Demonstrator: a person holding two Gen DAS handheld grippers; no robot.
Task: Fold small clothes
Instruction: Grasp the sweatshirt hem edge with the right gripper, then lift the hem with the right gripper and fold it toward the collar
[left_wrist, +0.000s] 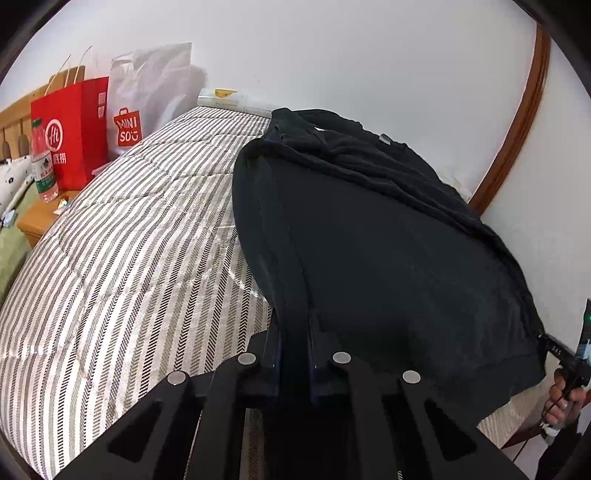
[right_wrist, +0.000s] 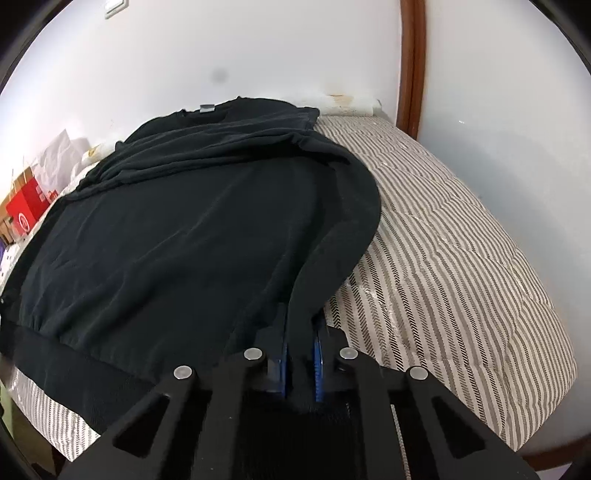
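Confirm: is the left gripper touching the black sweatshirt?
Touching. The left wrist view shows the left gripper with its fingers closed on a fold of the black sweatshirt, cloth pinched between them.

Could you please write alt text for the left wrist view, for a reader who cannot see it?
The left gripper is shut on the near left hem corner of a black sweatshirt spread over a striped bed. At the headboard end stand a red paper bag, a white Miniso bag and a water bottle; the right gripper pinches the other corner.
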